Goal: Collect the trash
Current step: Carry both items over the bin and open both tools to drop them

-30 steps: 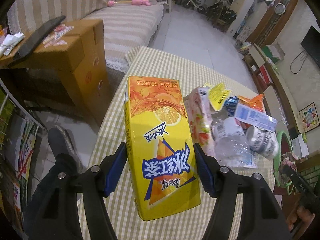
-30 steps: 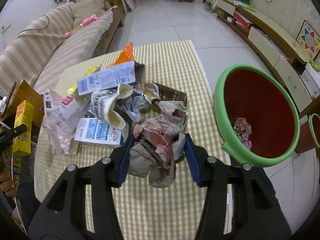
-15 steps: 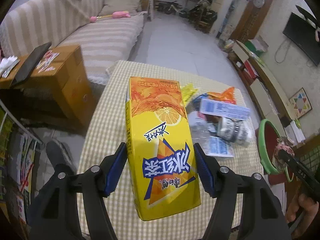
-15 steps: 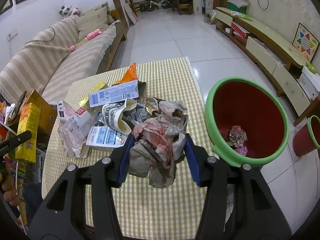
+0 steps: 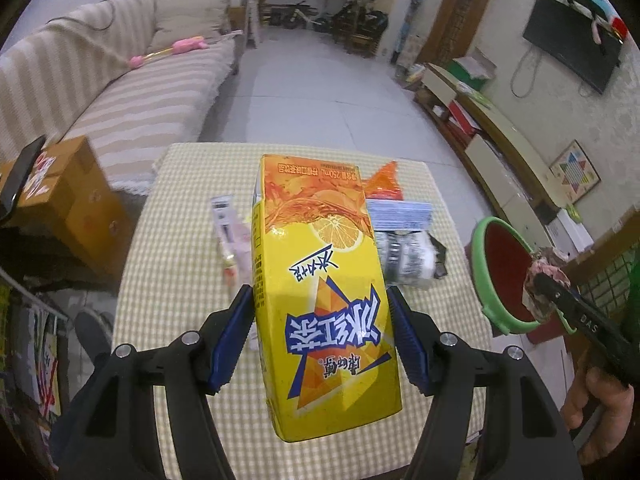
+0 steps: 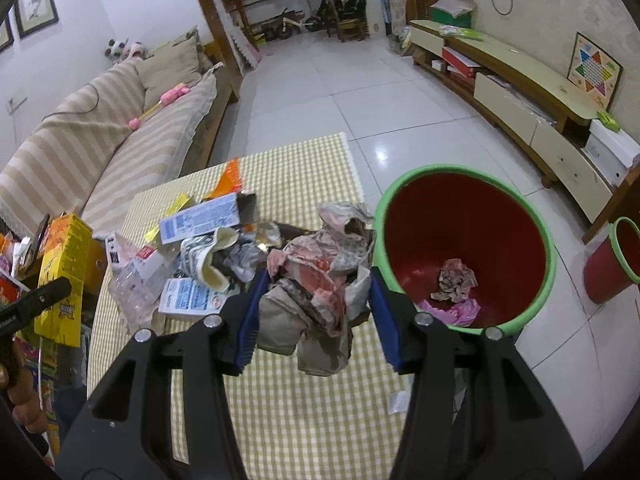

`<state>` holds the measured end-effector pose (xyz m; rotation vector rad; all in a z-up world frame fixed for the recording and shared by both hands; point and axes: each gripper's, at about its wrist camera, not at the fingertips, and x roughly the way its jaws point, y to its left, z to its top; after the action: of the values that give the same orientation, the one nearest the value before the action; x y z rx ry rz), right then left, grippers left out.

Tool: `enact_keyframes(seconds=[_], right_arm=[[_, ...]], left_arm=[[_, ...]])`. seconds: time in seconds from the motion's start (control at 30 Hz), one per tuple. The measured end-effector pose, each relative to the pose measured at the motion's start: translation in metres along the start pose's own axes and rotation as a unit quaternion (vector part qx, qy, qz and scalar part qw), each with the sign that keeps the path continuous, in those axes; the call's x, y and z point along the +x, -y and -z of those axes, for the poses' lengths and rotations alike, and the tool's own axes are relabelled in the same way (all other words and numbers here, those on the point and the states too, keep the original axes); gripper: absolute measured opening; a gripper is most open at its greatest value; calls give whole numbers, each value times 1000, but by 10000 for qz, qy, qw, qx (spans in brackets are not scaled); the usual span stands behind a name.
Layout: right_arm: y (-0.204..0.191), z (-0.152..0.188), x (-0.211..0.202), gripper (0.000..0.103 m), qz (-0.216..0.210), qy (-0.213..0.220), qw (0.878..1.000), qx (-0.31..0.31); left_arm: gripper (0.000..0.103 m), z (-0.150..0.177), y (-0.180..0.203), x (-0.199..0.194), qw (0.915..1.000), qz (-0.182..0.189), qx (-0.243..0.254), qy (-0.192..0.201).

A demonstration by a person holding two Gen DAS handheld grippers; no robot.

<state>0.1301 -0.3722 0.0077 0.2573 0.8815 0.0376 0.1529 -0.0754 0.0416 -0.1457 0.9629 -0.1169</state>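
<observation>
My left gripper [image 5: 320, 340] is shut on a yellow lemon-tea carton [image 5: 320, 280] and holds it above the checked table [image 5: 180, 280]; the carton also shows in the right wrist view [image 6: 64, 272]. My right gripper [image 6: 316, 312] is shut on a crumpled paper wad [image 6: 320, 272] above the table's right edge, next to the green-rimmed red bin [image 6: 468, 248]. The wad [image 5: 544, 280] and bin [image 5: 500, 264] also show in the left wrist view. Crumpled trash [image 6: 454, 284] lies inside the bin.
A trash pile of boxes [image 6: 200, 220], wrappers and a plastic bottle [image 6: 132, 284] lies on the table. A cardboard box [image 5: 68, 200] and a striped sofa [image 5: 120, 92] stand to the left. A second small red bin [image 6: 612, 264] stands at the right.
Both grippers have risen and pulled back with their loads. The left one has swung right toward the bin; the right one has moved closer to the bin.
</observation>
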Motion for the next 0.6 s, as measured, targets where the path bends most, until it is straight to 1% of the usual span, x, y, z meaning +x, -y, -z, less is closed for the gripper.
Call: enact_keyframes(seconds=[0.3, 0.6], right_arm=[[45, -7, -7, 48, 184, 126, 9992, 342], [93, -17, -13, 48, 372, 226, 9968, 673]], left_arm=[[63, -16, 53, 12, 9987, 234, 459, -53], [63, -28, 114, 29, 9936, 591, 953, -150]])
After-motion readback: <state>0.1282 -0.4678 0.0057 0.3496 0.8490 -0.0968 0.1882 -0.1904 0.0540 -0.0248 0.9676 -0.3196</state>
